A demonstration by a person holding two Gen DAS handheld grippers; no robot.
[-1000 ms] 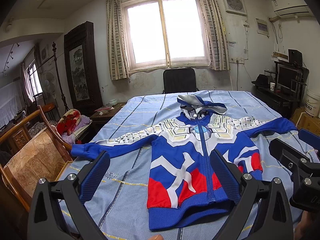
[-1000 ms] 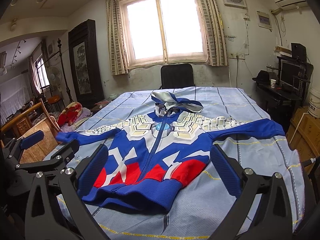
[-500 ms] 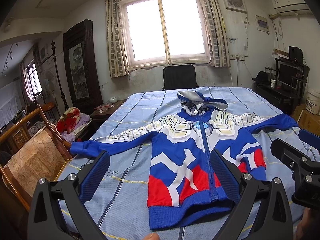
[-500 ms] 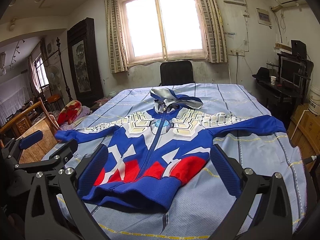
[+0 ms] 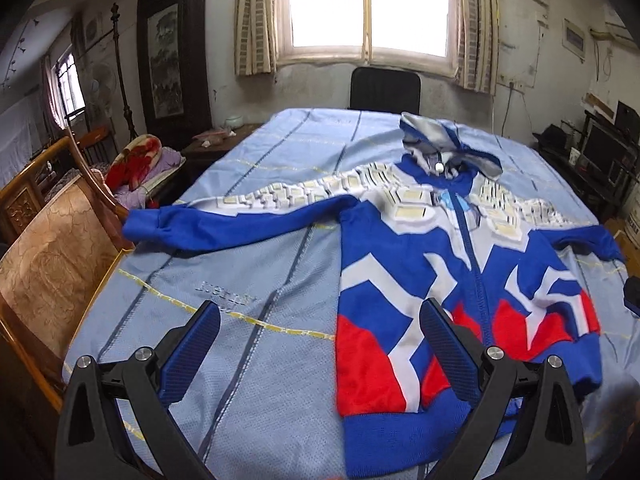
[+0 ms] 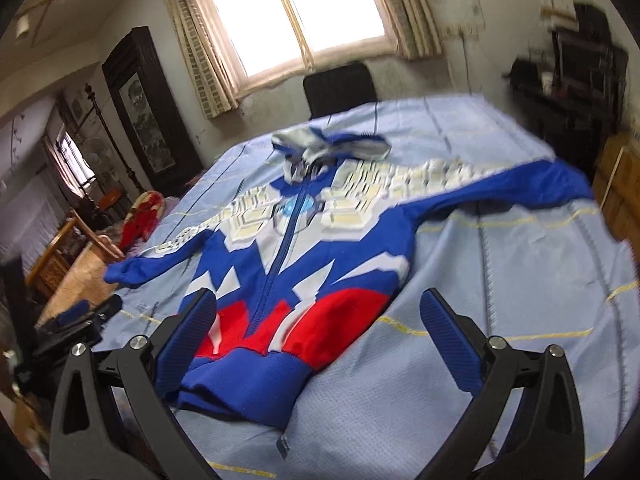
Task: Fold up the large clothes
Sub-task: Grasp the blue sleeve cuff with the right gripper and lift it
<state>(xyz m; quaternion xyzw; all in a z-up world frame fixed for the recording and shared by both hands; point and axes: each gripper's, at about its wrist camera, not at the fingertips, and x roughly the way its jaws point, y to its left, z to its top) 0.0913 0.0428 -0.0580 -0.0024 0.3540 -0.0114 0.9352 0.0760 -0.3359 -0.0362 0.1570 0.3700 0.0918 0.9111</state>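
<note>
A blue, white and red hooded zip jacket lies face up on the bed, both sleeves spread out, grey hood at the far end. My left gripper hovers open over the bed near the jacket's left hem corner, holding nothing. In the right wrist view the same jacket fills the middle. My right gripper is open above the hem's right half, nothing between its fingers. The left gripper shows at the left edge of that view.
The light blue bed sheet covers the whole bed. A wooden chair stands close at the left side. A black office chair sits beyond the bed under the window. A desk with electronics lines the right wall.
Both grippers have tilted down and moved closer to the bed. The left view shifted left, the right view rolled and swung right. Jacket unmoved, both grippers still open.
</note>
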